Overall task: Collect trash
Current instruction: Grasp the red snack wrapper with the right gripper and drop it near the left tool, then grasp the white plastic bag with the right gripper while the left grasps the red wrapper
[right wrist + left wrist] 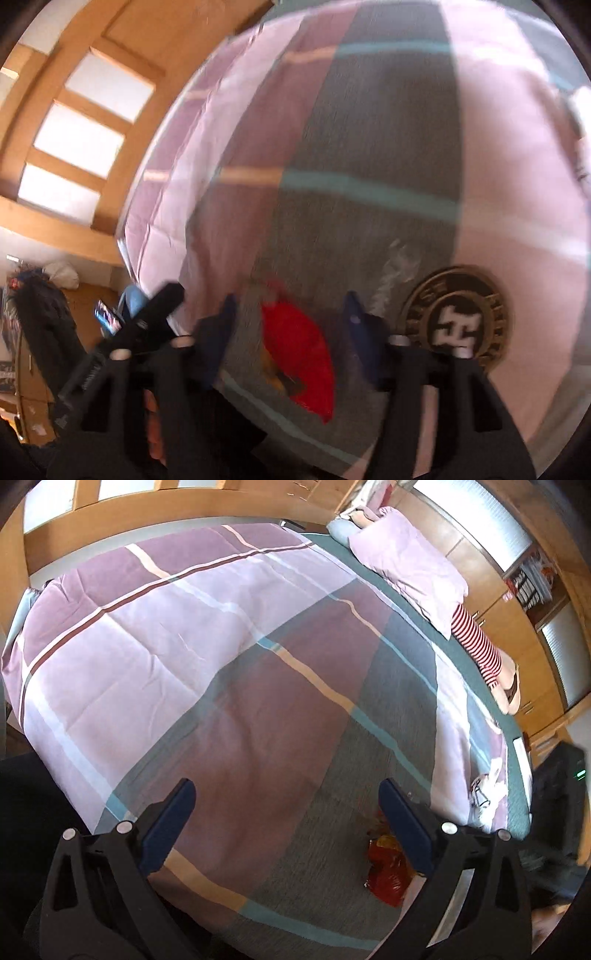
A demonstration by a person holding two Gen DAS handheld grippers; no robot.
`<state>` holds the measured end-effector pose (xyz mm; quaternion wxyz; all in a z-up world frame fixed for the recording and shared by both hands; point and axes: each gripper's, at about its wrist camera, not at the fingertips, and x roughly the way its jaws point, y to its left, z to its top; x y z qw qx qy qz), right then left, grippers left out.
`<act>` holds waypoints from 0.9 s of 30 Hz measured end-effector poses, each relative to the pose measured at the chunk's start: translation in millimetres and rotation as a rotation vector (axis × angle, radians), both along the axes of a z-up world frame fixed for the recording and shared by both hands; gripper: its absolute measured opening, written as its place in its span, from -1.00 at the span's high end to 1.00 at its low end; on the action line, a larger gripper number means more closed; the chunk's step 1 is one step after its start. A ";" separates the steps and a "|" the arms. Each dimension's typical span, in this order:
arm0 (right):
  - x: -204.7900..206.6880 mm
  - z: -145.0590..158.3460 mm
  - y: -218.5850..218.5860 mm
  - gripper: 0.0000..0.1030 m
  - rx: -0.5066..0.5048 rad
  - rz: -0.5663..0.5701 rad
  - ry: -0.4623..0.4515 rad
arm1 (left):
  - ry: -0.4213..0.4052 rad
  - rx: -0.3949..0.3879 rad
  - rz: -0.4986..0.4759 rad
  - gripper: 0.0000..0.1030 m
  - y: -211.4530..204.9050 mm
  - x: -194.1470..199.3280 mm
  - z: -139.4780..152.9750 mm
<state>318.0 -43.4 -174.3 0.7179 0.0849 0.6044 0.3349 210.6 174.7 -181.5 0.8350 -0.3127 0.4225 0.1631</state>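
Note:
A crumpled red and yellow wrapper (pixel 386 871) lies on the plaid bed cover (pixel 229 672), just left of my left gripper's right finger (pixel 404 823). My left gripper (pixel 286 794) is open and empty above the cover. In the blurred right wrist view the same red wrapper (pixel 299 350) lies between the fingers of my open right gripper (pixel 290 314), close below it. A round brown disc with a white emblem (pixel 456 319) lies to the right of it. A clear crinkled bit of plastic (pixel 395 273) lies beside the disc. My left gripper's body (pixel 122 343) shows at lower left.
A pink pillow (pixel 406 565) and a red-striped doll (pixel 480 650) lie along the bed's far right edge. White crumpled paper and glasses (pixel 485 790) sit near the bed's right corner. Wooden cabinets (pixel 491 602) surround the bed. A dark chair (pixel 557 812) stands at right.

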 end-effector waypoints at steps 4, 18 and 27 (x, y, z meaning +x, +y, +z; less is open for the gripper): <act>13.9 45.3 -30.4 -0.39 -0.041 -0.108 -0.269 | 0.011 0.011 -0.006 -0.92 -0.4 1.2 -2.3; 103.5 -36.8 -122.1 -0.10 -0.476 -0.536 -0.209 | 0.029 0.048 -0.044 -0.92 -8.3 7.9 -5.9; 67.7 -6.8 -121.4 0.46 -0.384 -0.487 -0.280 | -0.006 0.075 -0.096 -0.92 -22.4 11.4 1.5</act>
